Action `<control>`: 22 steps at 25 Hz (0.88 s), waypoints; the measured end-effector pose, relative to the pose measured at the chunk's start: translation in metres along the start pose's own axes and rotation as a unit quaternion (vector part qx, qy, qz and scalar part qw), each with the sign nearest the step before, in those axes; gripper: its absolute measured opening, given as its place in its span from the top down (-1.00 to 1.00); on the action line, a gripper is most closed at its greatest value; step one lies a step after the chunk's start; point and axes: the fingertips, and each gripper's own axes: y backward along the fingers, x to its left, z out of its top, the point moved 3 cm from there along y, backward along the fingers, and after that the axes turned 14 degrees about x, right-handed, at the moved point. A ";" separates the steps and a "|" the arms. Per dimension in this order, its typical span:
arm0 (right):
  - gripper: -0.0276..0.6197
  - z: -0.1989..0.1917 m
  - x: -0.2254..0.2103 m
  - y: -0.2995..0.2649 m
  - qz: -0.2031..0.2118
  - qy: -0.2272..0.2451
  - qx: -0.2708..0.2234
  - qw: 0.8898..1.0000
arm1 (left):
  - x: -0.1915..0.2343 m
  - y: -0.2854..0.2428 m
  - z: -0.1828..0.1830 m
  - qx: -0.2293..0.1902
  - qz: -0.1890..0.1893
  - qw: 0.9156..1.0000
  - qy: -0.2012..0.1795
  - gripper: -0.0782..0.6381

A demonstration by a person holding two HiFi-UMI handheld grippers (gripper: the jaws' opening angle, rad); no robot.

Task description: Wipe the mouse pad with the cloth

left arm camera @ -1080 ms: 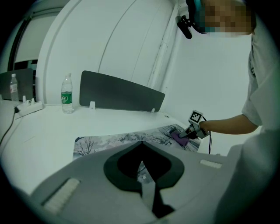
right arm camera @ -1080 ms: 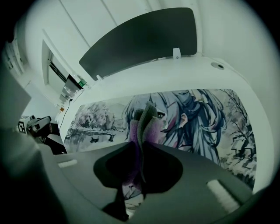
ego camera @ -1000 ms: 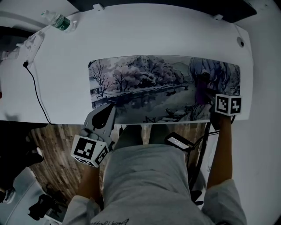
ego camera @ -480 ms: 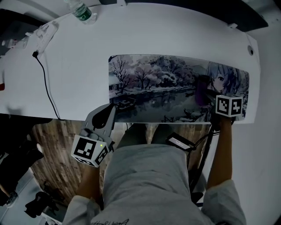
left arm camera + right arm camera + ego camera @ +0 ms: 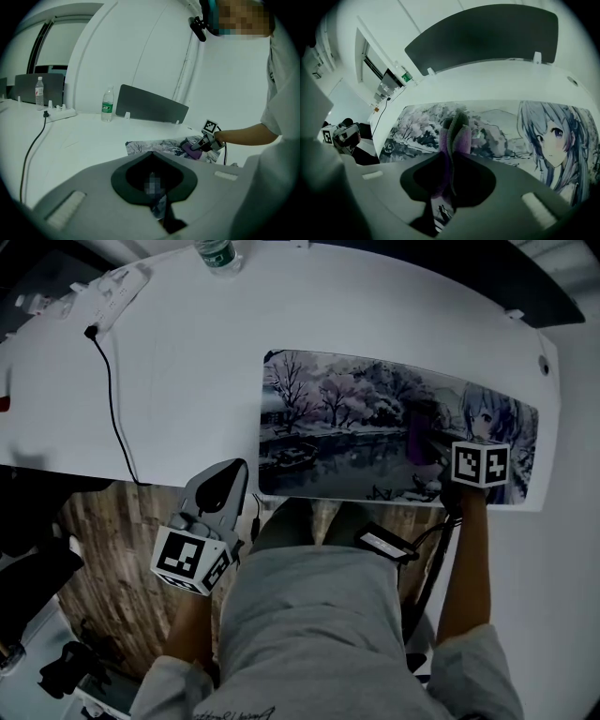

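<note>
A long mouse pad printed with a snowy landscape and an anime girl lies on the white table. My right gripper is over the pad's right part, shut on a purple cloth that rests on the pad just left of the girl's face. In the right gripper view the folded cloth sticks out between the jaws over the pad. My left gripper hangs at the table's front edge, off the pad, jaws together with nothing in them. In the left gripper view the left gripper looks across at the pad.
A water bottle and a power strip sit at the table's far left, with a black cable trailing to the front edge. A dark divider panel stands along the far edge. Wooden floor lies below me.
The head camera has turned, so the table sits further right in view. The right gripper and cloth have slid a little left along the pad, off the girl's hair. The left gripper stays put.
</note>
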 end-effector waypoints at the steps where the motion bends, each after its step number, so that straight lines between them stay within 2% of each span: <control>1: 0.70 0.003 0.006 -0.003 0.000 0.006 0.002 1.000 | 0.002 0.002 -0.002 -0.001 0.000 1.000 0.002 0.73; 3: 0.70 0.008 0.020 -0.010 0.002 0.018 0.005 1.000 | 0.008 0.006 -0.007 -0.006 0.002 1.000 0.005 0.73; 7: 0.70 0.019 0.058 -0.026 0.035 0.032 0.010 0.999 | 0.019 0.015 -0.013 -0.012 0.007 1.000 0.012 0.73; 13: 0.70 0.034 0.103 -0.047 0.044 0.075 0.028 0.996 | 0.038 0.033 -0.019 -0.019 0.023 0.999 0.028 0.73; 22: 0.70 0.055 0.177 -0.080 0.082 0.142 0.058 0.985 | 0.069 0.060 -0.039 -0.032 0.055 0.996 0.058 0.73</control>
